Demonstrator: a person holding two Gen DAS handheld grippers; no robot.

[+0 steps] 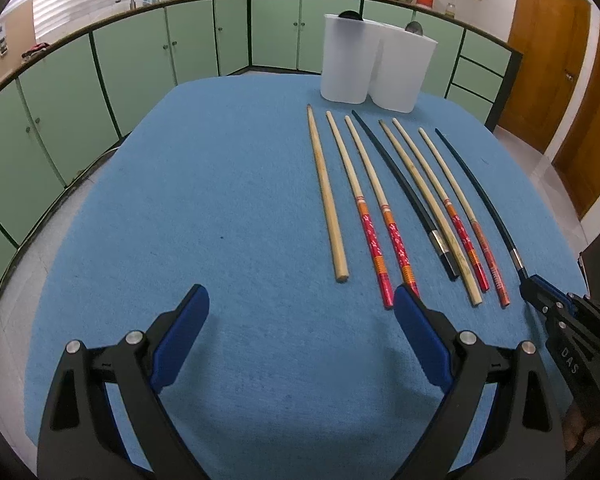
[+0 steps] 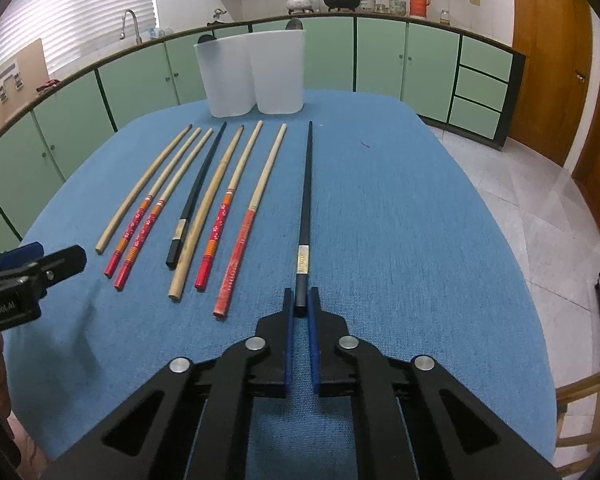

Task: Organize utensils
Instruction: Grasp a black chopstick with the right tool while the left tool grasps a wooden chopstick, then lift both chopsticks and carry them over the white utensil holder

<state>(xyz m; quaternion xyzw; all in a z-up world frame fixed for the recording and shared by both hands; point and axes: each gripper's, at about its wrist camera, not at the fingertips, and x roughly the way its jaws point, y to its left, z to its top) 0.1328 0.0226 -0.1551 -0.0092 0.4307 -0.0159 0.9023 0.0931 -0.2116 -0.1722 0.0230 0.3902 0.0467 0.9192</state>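
My right gripper (image 2: 301, 300) is pinched nearly closed on the thick end of the black chopstick (image 2: 306, 204), its blue pads (image 2: 287, 320) against either side of the square butt just below the silver band. The stick lies flat on the blue table mat (image 2: 400, 240), long axis running straight away from me, thin tip aimed at the two white holders (image 2: 256, 76) at the far edge. Whether the butt has left the cloth at all I can't quite tell from this angle.

My left gripper (image 1: 300, 300) hangs wide open over bare mat, nothing between its fingers. Its right finger sits just beside the near ends of the red-patterned chopsticks (image 1: 374, 240).

The other seven sticks lie in a rough row to the left of the one I hold, all pointing much the same way, tips toward the holders: a plain wooden chopstick (image 2: 140, 192) outermost, then red-handled ones, a second black chopstick (image 2: 198, 192) and another pale one mixed among them. The held stick lies apart from its neighbour, the red-handled chopstick (image 2: 248, 220).
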